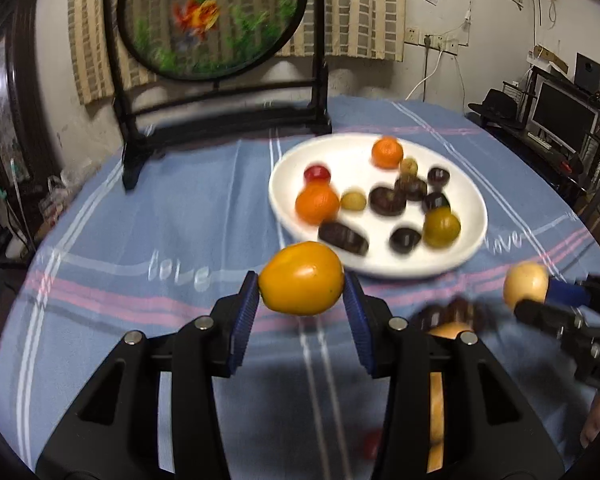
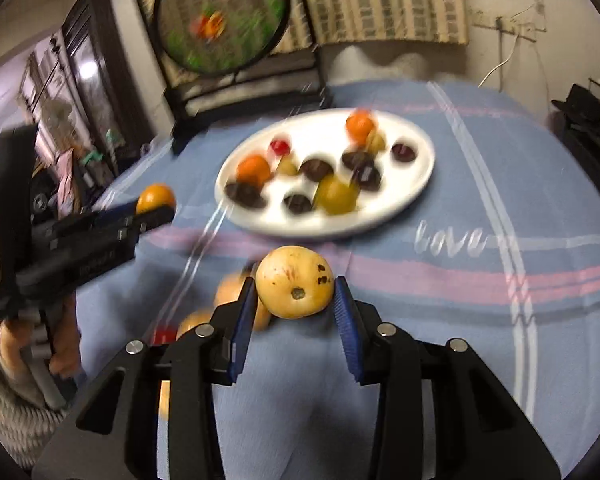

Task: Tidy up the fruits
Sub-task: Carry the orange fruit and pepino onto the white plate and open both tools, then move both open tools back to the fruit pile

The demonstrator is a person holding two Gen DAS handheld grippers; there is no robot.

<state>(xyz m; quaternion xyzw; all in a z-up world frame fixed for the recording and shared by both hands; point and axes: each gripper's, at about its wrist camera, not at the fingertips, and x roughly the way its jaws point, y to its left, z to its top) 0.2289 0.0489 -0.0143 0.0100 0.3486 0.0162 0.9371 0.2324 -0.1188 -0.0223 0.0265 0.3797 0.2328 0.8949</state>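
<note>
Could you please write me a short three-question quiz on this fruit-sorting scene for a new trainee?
1. True or false: the left gripper is shut on an orange fruit.
2. What does the right gripper hold?
3. Which colour is the plate: A white, B green, C black?

Key
1. True.
2. A pale yellow fruit with dark specks.
3. A; it stands on the blue striped tablecloth, with fruit on it.

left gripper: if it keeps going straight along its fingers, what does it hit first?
Probably the near rim of the white plate. The left gripper, shut on the orange-yellow fruit, points down and forward at it. The dark oblong fruit lies just beyond that rim. Depth is uncertain; it might meet the blue tablecloth short of the plate.
</note>
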